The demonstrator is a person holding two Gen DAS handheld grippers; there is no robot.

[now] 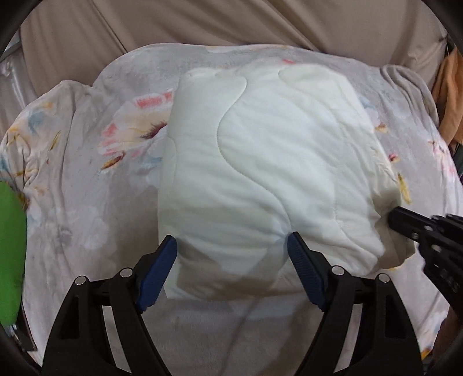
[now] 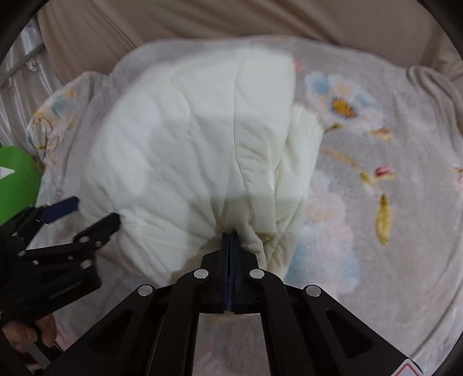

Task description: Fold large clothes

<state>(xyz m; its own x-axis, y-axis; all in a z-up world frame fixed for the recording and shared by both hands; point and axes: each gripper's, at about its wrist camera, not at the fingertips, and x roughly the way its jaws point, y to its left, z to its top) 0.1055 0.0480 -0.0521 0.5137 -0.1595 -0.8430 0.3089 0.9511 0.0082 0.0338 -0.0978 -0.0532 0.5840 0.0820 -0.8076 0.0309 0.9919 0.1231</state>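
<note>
The white quilted padded garment point(image 1: 260, 162), folded into a thick bundle, lies on a grey plush blanket printed with pale flowers point(image 1: 86, 202) that covers a bed or sofa; which of the two cannot be told. A beige fabric backdrop point(image 1: 202, 23) rises behind it.

The right tongs point(image 2: 229, 235) are closed on the near edge of the bundle, and the cloth gathers into tight pleats where they pinch it. The left tongs point(image 1: 231, 248) stand wide open, their blue ribbed pads point(image 1: 157, 273) straddling the near edge on either side without pressing it.

The main risk, as I judge it, is that only one side is gripped. If the right tongs lift or pull while the left ones remain open, the bundle is likely to swing or twist around that single pinch point, and the stacked layers may slide apart and undo the fold. The pinch also seems to catch only a small gather of slippery padded cloth, which could slip free under the weight. The plush blanket may drag along or bunch underneath.

The left wrist view shows the top of the bundle with its curved stitch lines, the squared left edge and the right tongs only as a blurred black tip at the bundle's right side. The right wrist view alone shows the closed jaws and the pleating, the layered right side of the bundle, a fingertip of the person's hand point(image 2: 31, 332) on the left tool, and a large blue flower print. A bright green object point(image 1: 10, 254) at the left edge appears in both.
</note>
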